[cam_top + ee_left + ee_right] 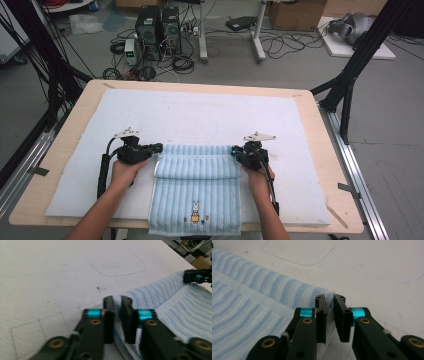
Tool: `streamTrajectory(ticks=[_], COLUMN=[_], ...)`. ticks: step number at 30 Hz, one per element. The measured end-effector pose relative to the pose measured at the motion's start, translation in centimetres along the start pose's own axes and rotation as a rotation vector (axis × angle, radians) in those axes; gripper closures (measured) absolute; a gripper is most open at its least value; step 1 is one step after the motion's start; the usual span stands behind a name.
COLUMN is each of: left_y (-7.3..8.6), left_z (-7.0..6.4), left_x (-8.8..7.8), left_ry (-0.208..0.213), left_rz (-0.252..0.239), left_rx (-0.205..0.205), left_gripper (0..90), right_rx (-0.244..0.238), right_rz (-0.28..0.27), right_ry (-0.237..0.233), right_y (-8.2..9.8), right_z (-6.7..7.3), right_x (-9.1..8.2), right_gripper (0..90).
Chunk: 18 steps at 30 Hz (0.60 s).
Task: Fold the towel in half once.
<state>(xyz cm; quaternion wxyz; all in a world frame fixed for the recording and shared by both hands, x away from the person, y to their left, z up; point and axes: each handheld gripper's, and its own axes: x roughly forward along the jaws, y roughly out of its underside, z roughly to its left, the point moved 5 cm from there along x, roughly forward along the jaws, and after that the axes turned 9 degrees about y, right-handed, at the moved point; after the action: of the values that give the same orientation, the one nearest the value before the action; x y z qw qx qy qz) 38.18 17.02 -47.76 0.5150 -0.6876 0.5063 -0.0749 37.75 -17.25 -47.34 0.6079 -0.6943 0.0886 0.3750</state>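
Observation:
A light blue striped towel lies on the white mat, its far end folded back toward me into a thick fold. A small rabbit picture marks its near part, which hangs over the table's front edge. My left gripper is at the fold's left corner. In the left gripper view its jaws stand slightly apart with the towel's edge between them. My right gripper is at the fold's right corner, its jaws pinching the towel's corner. My right gripper also appears far off.
The mat covers most of a wooden table. Faint drawn outlines mark the mat beyond the towel. Behind the table are computer towers, cables, black frame legs and cardboard boxes on the floor.

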Motion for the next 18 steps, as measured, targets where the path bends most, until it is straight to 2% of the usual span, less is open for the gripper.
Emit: streamTrajectory(ticks=[2,4,6,7,9,11,12,13,14,15,17,18], left_y=[0.2,0.5,0.6,0.7,0.8,0.8,0.9,1.0,1.2,1.2,1.2,1.1], left_z=[0.1,0.0,-0.3,-0.6,-1.0,-1.3,-1.4,-1.6,-1.9,-2.2,-2.2,-2.0], left_x=[-0.3,-0.4,-0.2,0.1,0.5,0.8,0.8,0.9,1.1,1.2,1.3,1.3], left_ry=[-0.011,0.007,0.024,0.033,0.025,0.011,0.01,0.027,0.04,0.034,0.033,0.037], left_rz=[0.027,0.055,0.08,0.086,0.093,0.102,0.109,0.127,0.145,0.148,0.145,0.143], left_rx=[-0.003,-0.008,0.001,0.009,0.046,0.075,0.089,0.1,0.124,0.143,0.114,0.097], left_gripper=[57.8,50.9,49.4,48.5,48.7,50.9,53.3,59.9,73.6,77.9,81.9,82.2], right_rx=[0.005,0.029,0.069,0.065,0.022,0.014,0.014,0.004,-0.001,-0.005,0.018,0.039], right_rz=[0.004,0.0,0.021,0.031,0.054,0.063,0.068,0.066,0.072,0.073,0.083,0.089], right_ry=[0.006,0.012,-0.035,-0.055,-0.033,-0.025,-0.021,-0.018,-0.03,-0.04,-0.092,-0.115], right_y=[0.1,0.1,0.3,0.4,0.6,0.6,0.6,0.6,0.7,0.7,0.7,0.8], right_z=[-0.1,-0.4,-0.3,-0.1,0.3,0.6,0.7,0.7,0.9,1.0,1.1,1.1], right_x=[-0.1,-0.4,-0.4,-0.3,-0.1,0.2,0.3,0.3,0.2,0.2,0.2,0.2], right_gripper=[68.9,61.2,53.1,52.5,49.9,49.7,49.9,53.2,57.7,61.6,76.0,77.4])
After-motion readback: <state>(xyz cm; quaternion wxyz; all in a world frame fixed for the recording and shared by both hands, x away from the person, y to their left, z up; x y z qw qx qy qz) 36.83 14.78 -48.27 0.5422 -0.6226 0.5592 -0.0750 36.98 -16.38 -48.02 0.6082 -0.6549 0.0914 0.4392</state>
